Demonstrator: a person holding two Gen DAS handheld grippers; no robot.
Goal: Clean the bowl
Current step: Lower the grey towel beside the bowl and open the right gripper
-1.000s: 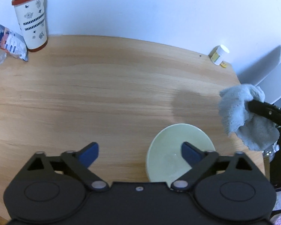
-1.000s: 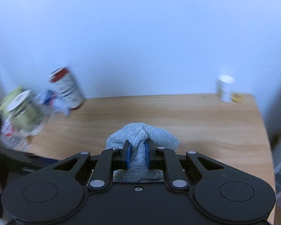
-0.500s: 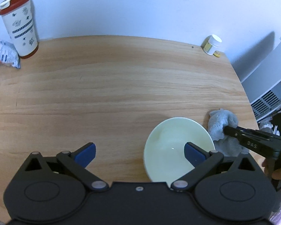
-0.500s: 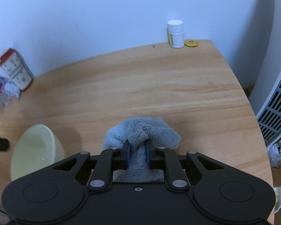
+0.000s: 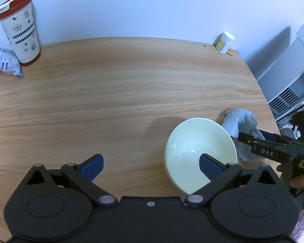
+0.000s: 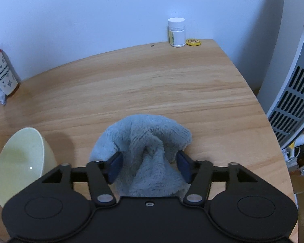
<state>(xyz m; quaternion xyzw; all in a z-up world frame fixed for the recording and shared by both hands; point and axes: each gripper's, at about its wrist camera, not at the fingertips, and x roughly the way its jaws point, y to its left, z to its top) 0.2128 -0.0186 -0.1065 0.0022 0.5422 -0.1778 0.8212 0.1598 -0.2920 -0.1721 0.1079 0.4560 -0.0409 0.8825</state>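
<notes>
Bowl sitting on the table with the cloth dropped right next to it

The pale green bowl (image 5: 200, 151) looks empty, tilted on the wooden table (image 5: 121, 93). The right gripper (image 6: 150, 165) fingers are opening, the grey cloth (image 6: 143, 141) bunched loosely between them. The left gripper (image 5: 150, 164) fingers are spread wide, one over the bowl, gripping nothing. Tumbler (image 5: 20, 30) and pill bottle (image 6: 176, 32) stand by the white wall.

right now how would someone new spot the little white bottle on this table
Look to the wooden table's far corner by the white wall. The small white bottle stands upright there, with a yellow disc beside it. Unlike the tall red-lidded tumbler at the opposite end, it is short, white-capped and yellow-labelled.
</notes>
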